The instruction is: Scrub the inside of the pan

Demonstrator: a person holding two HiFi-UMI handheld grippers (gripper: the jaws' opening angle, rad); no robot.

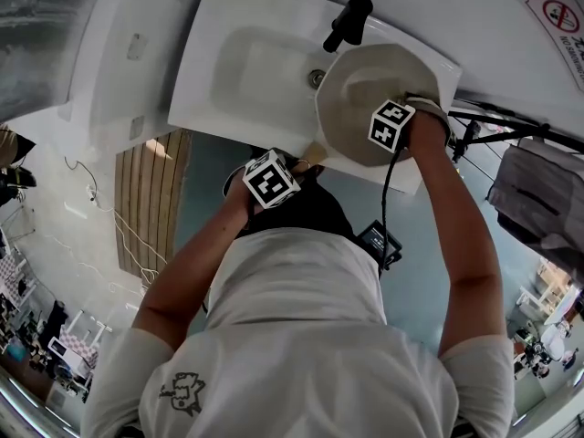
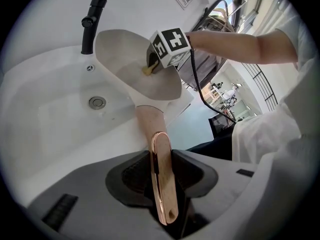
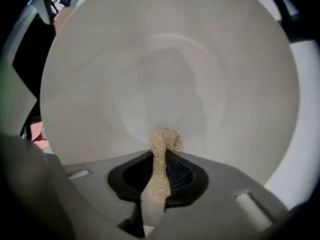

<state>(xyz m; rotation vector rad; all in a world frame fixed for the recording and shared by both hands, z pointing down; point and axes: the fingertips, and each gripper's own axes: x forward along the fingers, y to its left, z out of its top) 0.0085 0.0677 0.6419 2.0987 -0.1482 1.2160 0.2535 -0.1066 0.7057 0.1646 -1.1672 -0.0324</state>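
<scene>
A pale cream pan (image 1: 360, 94) is held tilted over the right end of the white sink (image 1: 242, 71). My left gripper (image 1: 297, 164) is shut on the pan's wooden handle (image 2: 162, 176), which has a copper rim and stands on edge between the jaws. In the left gripper view the pan (image 2: 127, 66) rises away from me. My right gripper (image 1: 388, 117) points down into the pan and is shut on a tan scrub sponge (image 3: 162, 144). The sponge's tip presses on the pan's inner wall (image 3: 165, 74). The sponge (image 2: 148, 70) also shows under the marker cube.
A black faucet (image 1: 347, 21) stands behind the pan, at the back of the sink. The drain (image 2: 97, 102) lies in the basin below the pan. A wooden slatted mat (image 1: 151, 199) lies on the floor at the left. A cable hangs from the right gripper.
</scene>
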